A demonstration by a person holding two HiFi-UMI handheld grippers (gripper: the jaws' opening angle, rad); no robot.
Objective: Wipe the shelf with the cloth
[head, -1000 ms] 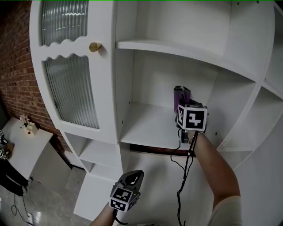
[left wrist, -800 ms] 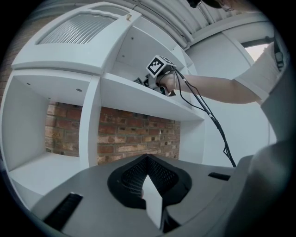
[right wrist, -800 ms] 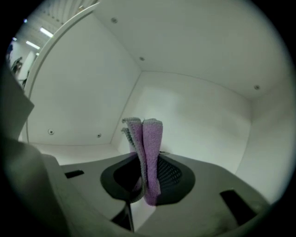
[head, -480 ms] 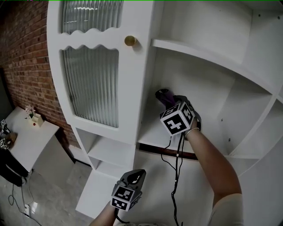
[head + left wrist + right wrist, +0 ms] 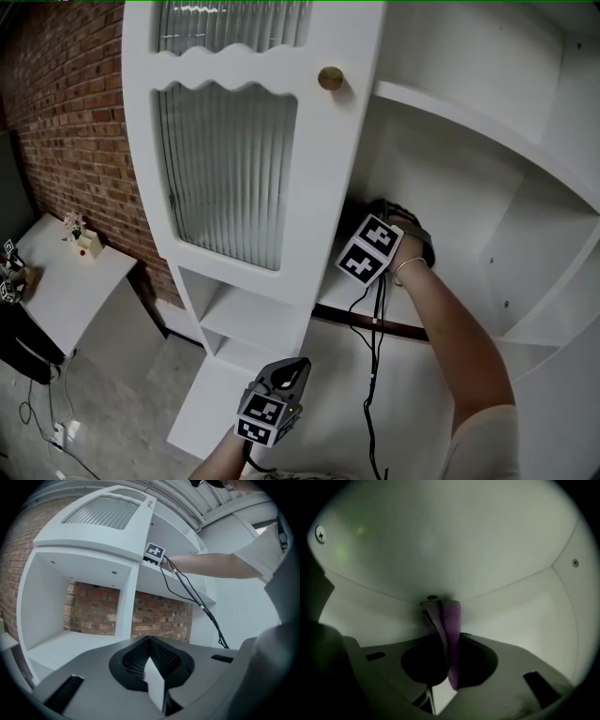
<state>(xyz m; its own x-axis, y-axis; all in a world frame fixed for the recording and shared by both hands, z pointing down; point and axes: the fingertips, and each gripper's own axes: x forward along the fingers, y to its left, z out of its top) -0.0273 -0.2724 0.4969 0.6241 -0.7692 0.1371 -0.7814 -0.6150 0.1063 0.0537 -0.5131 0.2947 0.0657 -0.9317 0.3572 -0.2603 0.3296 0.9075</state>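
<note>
Right gripper with cloth moved left, deeper into shelf.

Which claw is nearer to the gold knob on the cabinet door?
Right. The right claw, holding the cloth, reaches into the shelf below the gold knob; the left claw hangs far lower.

No text, label or number is legible.

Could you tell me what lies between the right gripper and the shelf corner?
Only the cloth, clamped in the right gripper and reaching up to the corner, as the right gripper view shows.
</note>
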